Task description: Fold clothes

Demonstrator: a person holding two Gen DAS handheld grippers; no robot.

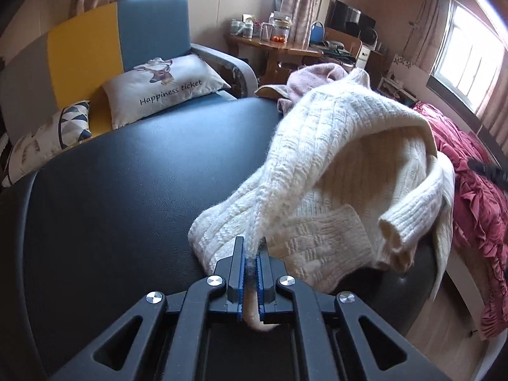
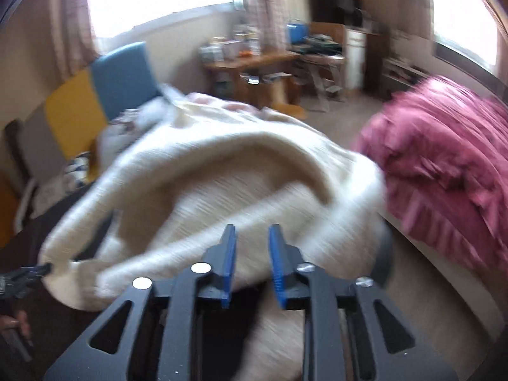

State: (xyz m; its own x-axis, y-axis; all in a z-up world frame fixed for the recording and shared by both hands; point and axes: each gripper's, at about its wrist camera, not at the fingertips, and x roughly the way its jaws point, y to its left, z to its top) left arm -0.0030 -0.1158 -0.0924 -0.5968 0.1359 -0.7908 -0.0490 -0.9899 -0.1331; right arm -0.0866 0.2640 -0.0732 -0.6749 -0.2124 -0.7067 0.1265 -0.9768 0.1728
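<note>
A cream knitted sweater [image 1: 333, 158] lies bunched on the right half of a black padded table [image 1: 127, 190], one cuffed sleeve [image 1: 409, 216] drooping toward the table's edge. My left gripper [image 1: 252, 244] is shut on a fold of the sweater's near edge, and a strand of knit hangs out behind its blue pads. The right wrist view is blurred. There my right gripper [image 2: 252, 231] stands open just in front of the sweater [image 2: 238, 174] with nothing between its fingers. The left gripper [image 2: 28, 273] shows at the far left, pinching the sweater's corner.
A pink garment [image 1: 314, 76] lies behind the sweater at the table's far edge. A bed with a red ruffled quilt [image 1: 476, 190] stands close on the right. A blue, yellow and grey sofa [image 1: 127, 31] with pillows [image 1: 165, 85] is beyond the table on the left, and a cluttered wooden table [image 1: 273, 47] stands behind.
</note>
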